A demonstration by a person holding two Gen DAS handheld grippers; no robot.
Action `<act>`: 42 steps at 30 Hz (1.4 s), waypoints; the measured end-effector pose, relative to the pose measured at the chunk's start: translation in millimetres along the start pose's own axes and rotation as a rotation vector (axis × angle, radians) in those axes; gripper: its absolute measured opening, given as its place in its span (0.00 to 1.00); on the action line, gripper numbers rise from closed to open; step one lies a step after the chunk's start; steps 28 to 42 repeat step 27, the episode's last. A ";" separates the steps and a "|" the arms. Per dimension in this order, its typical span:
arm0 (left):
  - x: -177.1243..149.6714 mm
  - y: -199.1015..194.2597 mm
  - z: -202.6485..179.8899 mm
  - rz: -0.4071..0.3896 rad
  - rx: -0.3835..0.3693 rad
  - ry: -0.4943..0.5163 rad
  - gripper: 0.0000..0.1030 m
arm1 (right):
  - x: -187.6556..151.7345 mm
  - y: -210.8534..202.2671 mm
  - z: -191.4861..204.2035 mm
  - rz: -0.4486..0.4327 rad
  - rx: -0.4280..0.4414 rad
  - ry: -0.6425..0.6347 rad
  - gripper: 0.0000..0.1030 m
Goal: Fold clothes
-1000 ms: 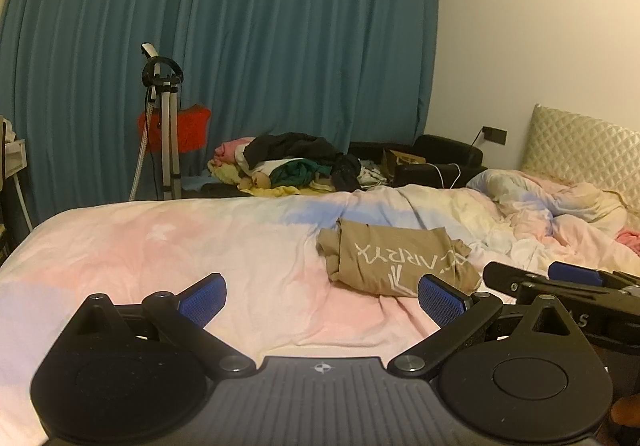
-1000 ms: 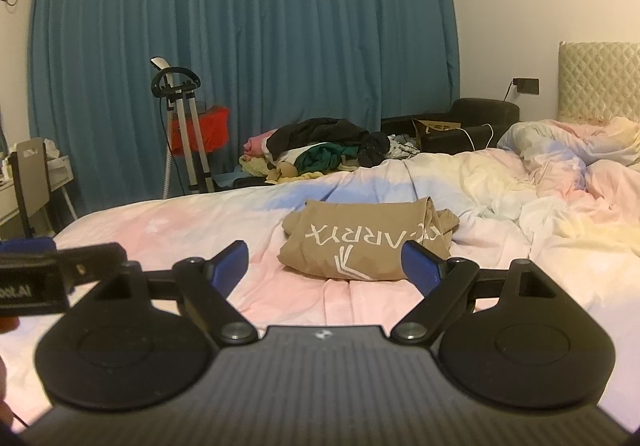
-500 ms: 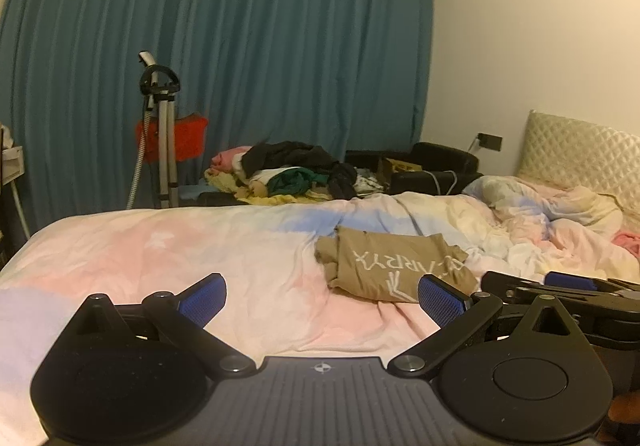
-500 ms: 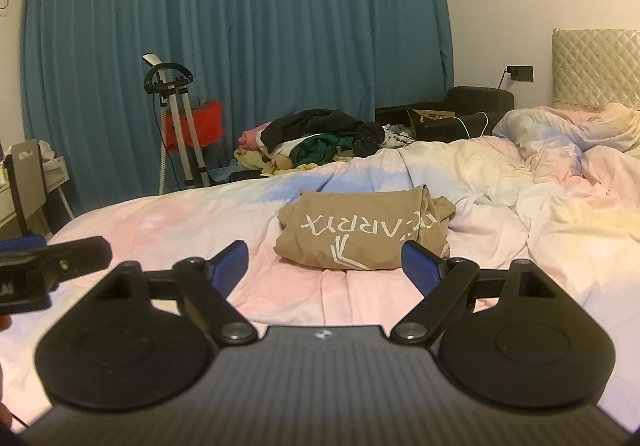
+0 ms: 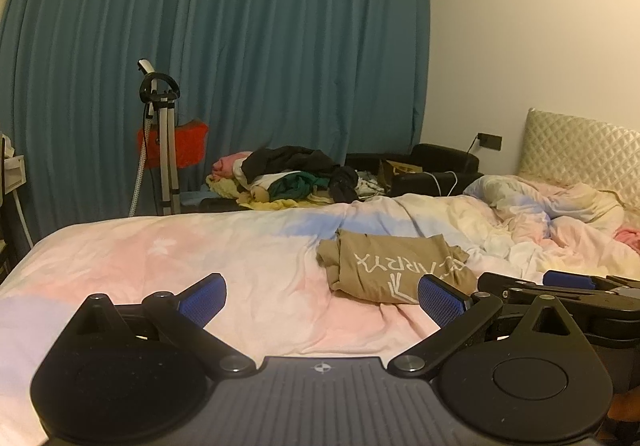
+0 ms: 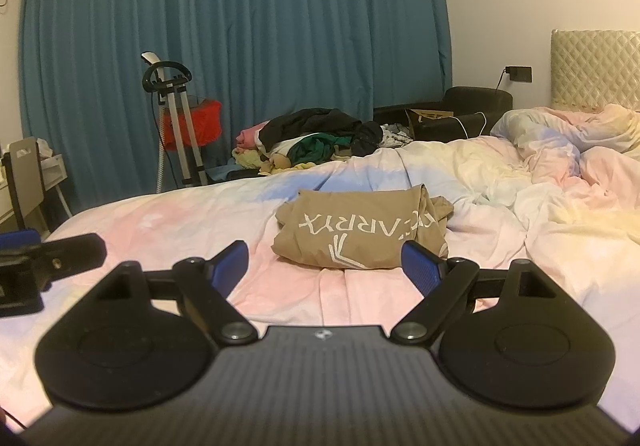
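Shirt (image 6: 362, 233): one, tan soft knit, folded into rough rectangle, white print up, lies mid-bed on wrinkled pastel duvet (image 6: 180, 222). Left hand-held gripper (image 5: 322, 296) and right hand-held gripper (image 6: 324, 266): two, black, ribbed blue pads, jaws spread wide, both holding nothing, above bed short of shirt. One mixed clothes pile (image 6: 312, 140) behind bed.

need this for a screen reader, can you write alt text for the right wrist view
An open right hand-held gripper points at a folded tan shirt with white lettering, lying on a pastel bed. Behind are a clothes pile and blue curtains; the left hand-held gripper shows at the left edge.
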State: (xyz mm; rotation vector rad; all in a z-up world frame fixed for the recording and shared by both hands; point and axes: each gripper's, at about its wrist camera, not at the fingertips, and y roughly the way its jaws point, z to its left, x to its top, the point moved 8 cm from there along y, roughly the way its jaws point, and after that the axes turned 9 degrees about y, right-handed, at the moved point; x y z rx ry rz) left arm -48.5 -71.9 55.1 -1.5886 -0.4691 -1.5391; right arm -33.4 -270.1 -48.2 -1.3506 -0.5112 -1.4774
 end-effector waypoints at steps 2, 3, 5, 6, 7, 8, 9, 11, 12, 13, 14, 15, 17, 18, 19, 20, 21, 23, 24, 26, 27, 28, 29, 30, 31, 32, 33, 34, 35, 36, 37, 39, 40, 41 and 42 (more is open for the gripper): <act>1.5 -1.9 -0.6 -0.006 0.007 0.010 1.00 | -0.3 0.2 -0.3 0.003 0.002 0.002 0.83; 2.2 -2.7 -1.0 -0.009 0.010 0.015 1.00 | -0.6 1.4 -1.1 0.007 0.003 0.006 0.83; 3.0 -3.5 -1.7 -0.010 0.012 0.022 1.00 | -1.3 2.8 -2.5 0.016 0.001 0.015 0.83; 3.0 -3.3 -1.8 -0.009 0.010 0.021 1.00 | -1.2 3.8 -2.9 0.017 -0.001 0.017 0.83; 2.9 -3.2 -1.9 -0.008 0.008 0.021 1.00 | -1.1 4.1 -2.9 0.017 -0.001 0.017 0.83; 2.7 -3.1 -2.1 -0.007 0.007 0.020 1.00 | -1.6 4.1 -2.7 0.018 -0.002 0.016 0.83; 2.5 -3.0 -2.2 -0.007 0.006 0.019 1.00 | -1.9 4.1 -2.5 0.018 -0.002 0.015 0.83; 2.3 -3.0 -1.7 -0.005 0.008 0.018 1.00 | -2.3 3.7 -2.3 0.019 -0.003 0.014 0.83; 2.2 -3.0 -1.4 -0.005 0.009 0.017 1.00 | -2.4 3.6 -2.3 0.019 -0.003 0.015 0.83; 2.1 -3.1 -1.2 -0.004 0.010 0.016 1.00 | -2.5 3.4 -2.1 0.018 -0.004 0.015 0.83; 2.0 -3.1 -0.9 -0.004 0.011 0.016 1.00 | -2.6 3.1 -1.8 0.018 -0.004 0.015 0.83; 1.9 -3.1 -0.7 -0.003 0.012 0.015 1.00 | -2.7 2.8 -1.7 0.017 -0.005 0.015 0.83; 1.5 -3.6 -0.6 -0.003 0.014 0.015 1.00 | -2.6 2.5 -1.6 0.016 -0.006 0.013 0.83; 1.3 -3.8 -0.6 -0.003 0.015 0.015 1.00 | -2.7 2.4 -1.5 0.015 -0.007 0.012 0.83; 1.0 -3.9 -0.5 -0.002 0.015 0.015 1.00 | -2.8 2.3 -1.2 0.015 -0.007 0.012 0.83; 0.8 -3.8 -0.3 0.000 0.016 0.015 1.00 | -2.9 2.1 -1.0 0.015 -0.007 0.012 0.83; 0.8 -3.7 0.0 0.001 0.017 0.015 1.00 | -2.8 2.1 -1.0 0.015 -0.007 0.013 0.83; 0.8 -4.2 0.4 0.001 0.017 0.016 1.00 | -2.6 1.9 -1.3 0.014 -0.008 0.014 0.83; 1.1 -5.0 0.8 0.000 0.015 0.015 1.00 | -2.5 1.9 -1.5 0.014 -0.008 0.015 0.83; 1.7 -6.6 1.7 -0.004 0.012 0.013 1.00 | -2.3 1.7 -1.8 0.013 -0.008 0.016 0.83; 2.3 -7.3 2.2 -0.005 0.009 0.012 1.00 | -2.4 1.4 -2.1 0.013 -0.009 0.017 0.83; 2.3 -7.3 2.2 -0.005 0.009 0.012 1.00 | -2.4 1.4 -2.1 0.013 -0.009 0.017 0.83; 2.3 -7.3 2.2 -0.005 0.009 0.012 1.00 | -2.4 1.4 -2.1 0.013 -0.009 0.017 0.83; 2.3 -7.3 2.2 -0.005 0.009 0.012 1.00 | -2.4 1.4 -2.1 0.013 -0.009 0.017 0.83; 2.3 -7.3 2.2 -0.005 0.009 0.012 1.00 | -2.4 1.4 -2.1 0.013 -0.009 0.017 0.83; 2.3 -7.3 2.2 -0.005 0.009 0.012 1.00 | -2.4 1.4 -2.1 0.013 -0.009 0.017 0.83; 2.3 -7.3 2.2 -0.005 0.009 0.012 1.00 | -2.4 1.4 -2.1 0.013 -0.009 0.017 0.83; 2.3 -7.3 2.2 -0.005 0.009 0.012 1.00 | -2.4 1.4 -2.1 0.013 -0.009 0.017 0.83; 2.3 -7.3 2.2 -0.005 0.009 0.012 1.00 | -2.4 1.4 -2.1 0.013 -0.009 0.017 0.83; 2.3 -7.3 2.2 -0.005 0.009 0.012 1.00 | -2.4 1.4 -2.1 0.013 -0.009 0.017 0.83; 2.3 -7.3 2.2 -0.005 0.009 0.012 1.00 | -2.4 1.4 -2.1 0.013 -0.009 0.017 0.83; 2.3 -7.3 2.2 -0.005 0.009 0.012 1.00 | -2.4 1.4 -2.1 0.013 -0.009 0.017 0.83; 2.3 -7.3 2.2 -0.005 0.009 0.012 1.00 | -2.4 1.4 -2.1 0.013 -0.009 0.017 0.83; 2.3 -7.3 2.2 -0.005 0.009 0.012 1.00 | -2.4 1.4 -2.1 0.013 -0.009 0.017 0.83; 2.3 -7.3 2.2 -0.005 0.009 0.012 1.00 | -2.4 1.4 -2.1 0.013 -0.009 0.017 0.83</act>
